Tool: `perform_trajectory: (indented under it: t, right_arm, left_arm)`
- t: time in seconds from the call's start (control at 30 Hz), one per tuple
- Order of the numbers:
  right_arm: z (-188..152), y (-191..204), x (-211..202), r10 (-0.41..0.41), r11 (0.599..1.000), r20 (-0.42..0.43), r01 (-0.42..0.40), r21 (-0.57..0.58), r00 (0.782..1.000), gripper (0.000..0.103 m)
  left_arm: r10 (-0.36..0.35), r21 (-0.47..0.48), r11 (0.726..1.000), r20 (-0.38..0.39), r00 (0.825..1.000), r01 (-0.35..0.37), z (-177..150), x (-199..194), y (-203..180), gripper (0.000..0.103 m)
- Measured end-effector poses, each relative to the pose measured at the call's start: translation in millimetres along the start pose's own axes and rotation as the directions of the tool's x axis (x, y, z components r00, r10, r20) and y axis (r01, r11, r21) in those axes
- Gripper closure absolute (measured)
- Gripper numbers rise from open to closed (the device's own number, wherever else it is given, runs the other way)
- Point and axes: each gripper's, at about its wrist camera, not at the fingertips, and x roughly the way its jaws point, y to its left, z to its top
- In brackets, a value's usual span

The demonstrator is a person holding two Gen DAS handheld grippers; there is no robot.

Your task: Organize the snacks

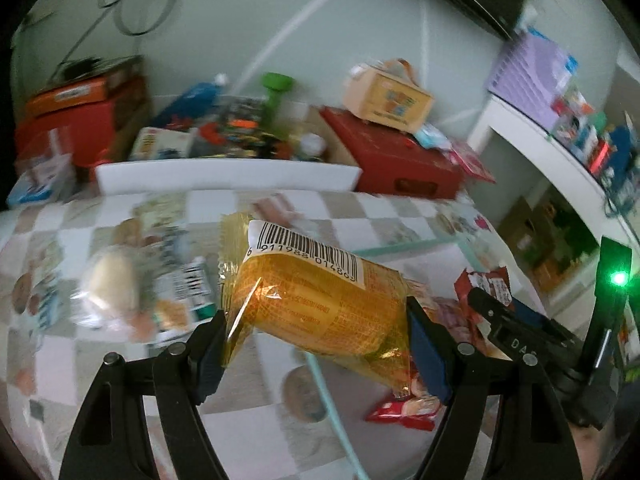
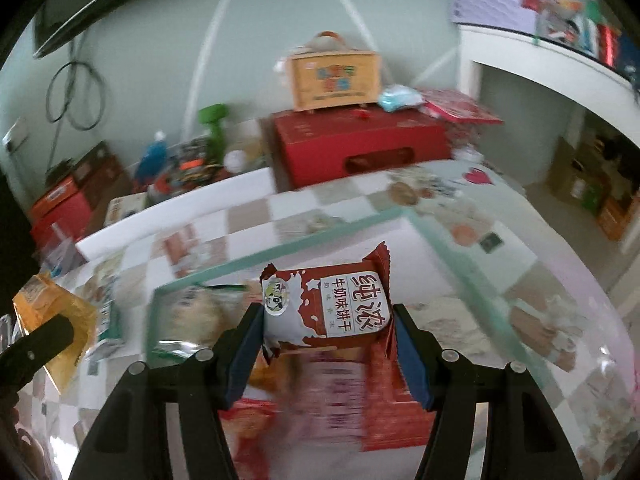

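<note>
My left gripper is shut on a yellow-orange snack packet with a barcode label, held above the checkered tablecloth. The same packet shows at the left edge of the right wrist view. My right gripper is shut on a brown-and-white milk biscuit packet, held above a clear tray with a teal rim. In that tray lie red snack packets and a pale packet. The right gripper also shows in the left wrist view, holding its brown packet.
Loose snack packets lie on the cloth at the left. A white box, a red box with a small tan case on it, and clutter stand at the table's back. A white shelf stands at the right.
</note>
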Motion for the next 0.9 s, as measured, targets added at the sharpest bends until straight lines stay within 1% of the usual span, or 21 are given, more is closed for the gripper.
perform_trajectory:
  t: [0.1,0.23,0.37,0.43,0.5,0.67,0.8,0.83,0.9]
  right_arm:
    - [0,-18,0,-0.019,0.999,-0.001,0.019,0.037,1.0,0.037]
    - [-2,-29,2,-0.029,0.997,-0.005,0.029,0.068,1.0,0.037]
    - [-6,-32,7,-0.013,0.997,-0.021,0.015,0.075,1.0,0.037]
    - [-6,-32,10,-0.022,0.997,-0.029,0.024,0.07,0.999,0.037]
    - [-6,-32,8,-0.013,0.997,-0.026,0.015,0.073,1.0,0.037]
    - [-4,-29,5,-0.012,0.998,-0.019,0.013,0.064,1.0,0.037]
    - [-3,-27,4,-0.009,0.998,-0.014,0.01,0.06,1.0,0.036]
    - [-3,-27,3,-0.007,0.998,-0.014,0.008,0.059,1.0,0.035]
    - [-2,-25,2,-0.004,0.999,-0.013,0.005,0.054,1.0,0.033]
  left_arm:
    - [-0.014,0.039,0.999,-0.028,1.0,0.015,-6,8,-16,0.023]
    - [-0.018,0.051,0.998,-0.082,0.996,0.022,-19,22,-24,0.023]
    - [-0.024,0.051,0.998,-0.137,0.99,0.032,-33,37,-27,0.023]
    - [-0.044,0.048,0.997,-0.153,0.987,0.052,-38,41,-31,0.023]
    - [-0.065,0.051,0.996,-0.168,0.984,0.075,-41,45,-36,0.023]
    - [-0.065,0.072,0.994,-0.19,0.98,0.08,-45,48,-43,0.022]
    - [-0.047,0.07,0.996,-0.18,0.983,0.06,-42,44,-39,0.016]
    - [-0.047,0.064,0.996,-0.173,0.984,0.059,-41,41,-37,0.015]
    - [-0.067,0.043,0.996,-0.16,0.985,0.074,-38,36,-32,0.008]
